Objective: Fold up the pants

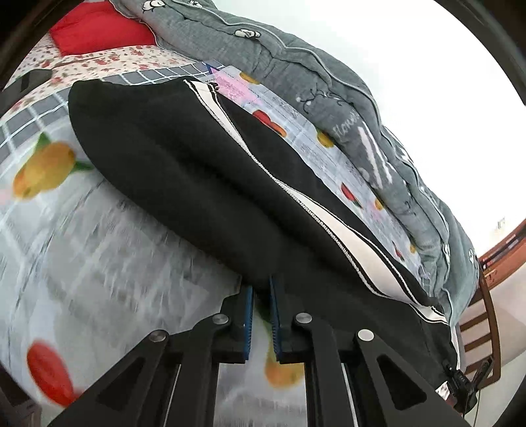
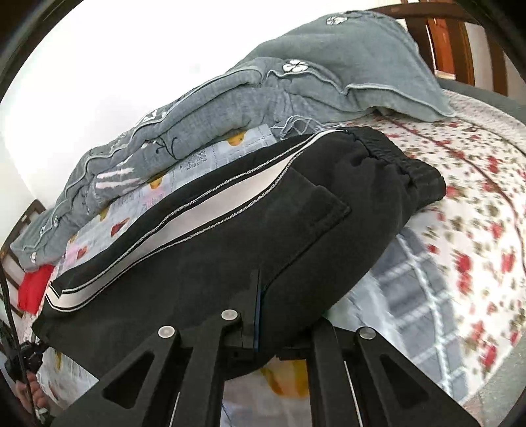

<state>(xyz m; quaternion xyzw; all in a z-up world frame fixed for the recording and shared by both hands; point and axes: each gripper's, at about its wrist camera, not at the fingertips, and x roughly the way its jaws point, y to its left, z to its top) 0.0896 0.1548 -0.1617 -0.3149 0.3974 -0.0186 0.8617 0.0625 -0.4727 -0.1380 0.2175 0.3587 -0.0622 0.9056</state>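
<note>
Beyond my fingers: grey quilt (image 1: 328, 85) heaped along the bed's far edge, red pillow (image 1: 98, 29), wooden headboard (image 2: 460, 42). Bed: fruit-print sheet (image 1: 82, 230), floral cover (image 2: 476, 203); pale wall behind. Black pants (image 1: 197, 184), white side stripe, stretch away from both. Left gripper (image 1: 261, 295) and right gripper (image 2: 259, 295) each pinch the near edge.

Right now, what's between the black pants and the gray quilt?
A strip of fruit-print sheet lies between the pants and the quilt. Both wrist views show it.
</note>
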